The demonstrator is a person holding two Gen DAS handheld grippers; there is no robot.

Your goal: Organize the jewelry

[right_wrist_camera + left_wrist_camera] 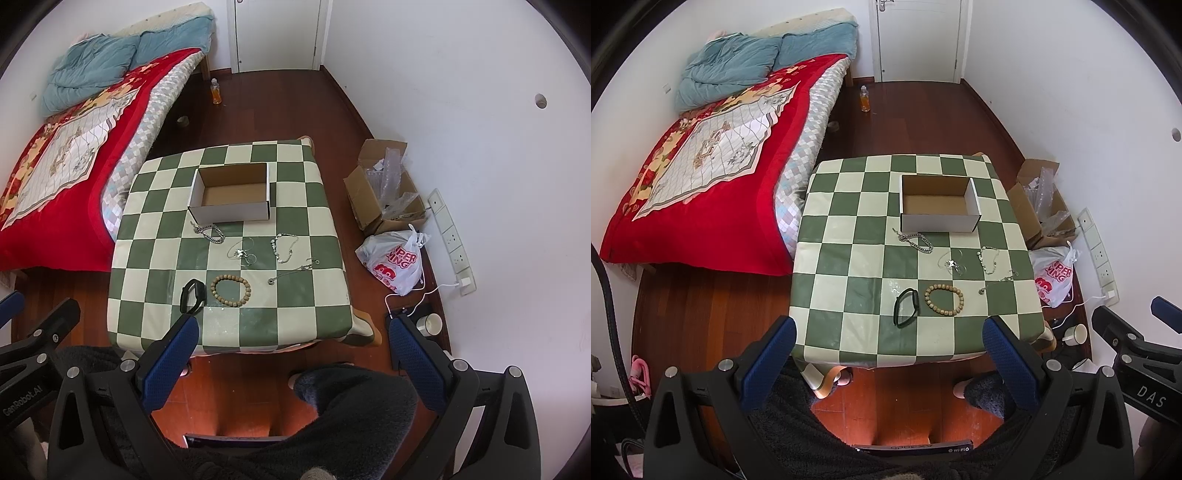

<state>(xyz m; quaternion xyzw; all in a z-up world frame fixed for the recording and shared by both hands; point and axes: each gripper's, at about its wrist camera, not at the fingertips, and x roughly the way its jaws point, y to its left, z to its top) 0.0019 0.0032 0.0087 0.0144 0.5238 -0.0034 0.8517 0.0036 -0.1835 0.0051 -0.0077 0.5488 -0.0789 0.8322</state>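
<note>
An empty white cardboard box (939,218) (229,213) stands toward the far side of a small table under a green-and-cream checked cloth (849,273) (155,258). In front of it lie a heavy silver chain (918,242) (210,233), a thin necklace with a pendant (951,263) (242,253), two more fine silver chains (989,258) (284,247), a wooden bead bracelet (943,300) (231,291) and a black band (905,307) (191,296). My left gripper (890,332) and right gripper (293,328) hover open and empty above the table's near edge, well short of the jewelry.
A bed with a red quilt (701,177) runs along the table's left. To the right on the floor are an open brown carton (384,192), a plastic bag (397,262), a power strip (452,240) and a white mug (430,324). A person's dark-clad legs (354,406) sit below the grippers.
</note>
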